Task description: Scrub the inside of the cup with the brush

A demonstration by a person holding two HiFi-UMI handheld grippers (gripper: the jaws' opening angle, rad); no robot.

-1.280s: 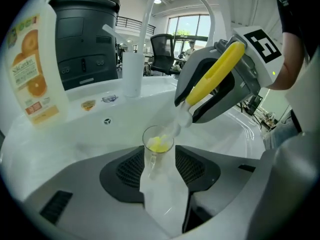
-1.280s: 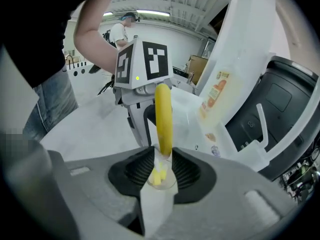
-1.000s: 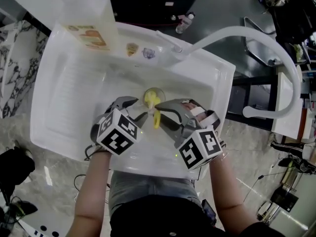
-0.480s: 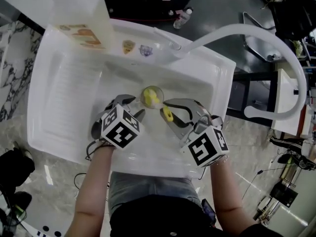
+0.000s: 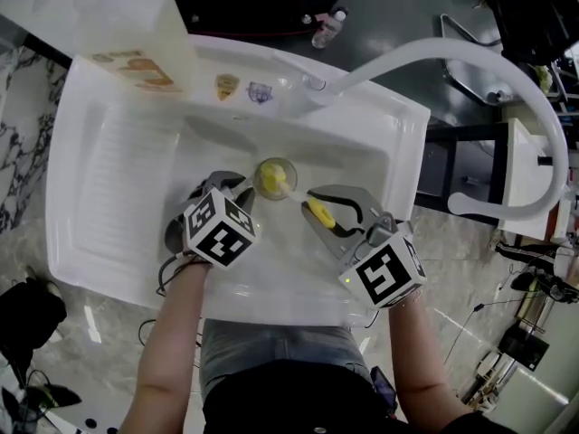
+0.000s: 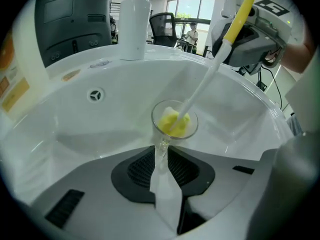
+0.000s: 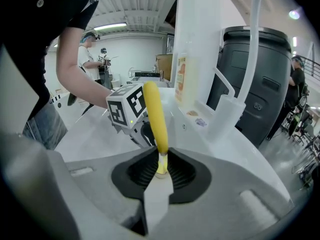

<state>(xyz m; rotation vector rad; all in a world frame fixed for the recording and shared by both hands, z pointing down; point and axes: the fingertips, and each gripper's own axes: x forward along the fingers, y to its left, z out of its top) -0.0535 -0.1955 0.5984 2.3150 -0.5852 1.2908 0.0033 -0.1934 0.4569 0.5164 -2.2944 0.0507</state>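
ok, sink (image 5: 109,197): white basin, fills the middle of the head view.
faucet (image 5: 452,57): white, arcs from 12 o'clock on the rim round to 3 o'clock.
right gripper (image 5: 317,211): at 4 o'clock of the cup, jaws just been closing, pinching the brush's yellow handle.
left gripper (image 5: 244,191): at 8 o'clock of the cup, jaws just been closing, pinching the cup's stem.
brush (image 6: 215,59): white shaft slants down, yellow head inside the cup.
cup (image 5: 275,177): clear glass, upright, mid-basin.
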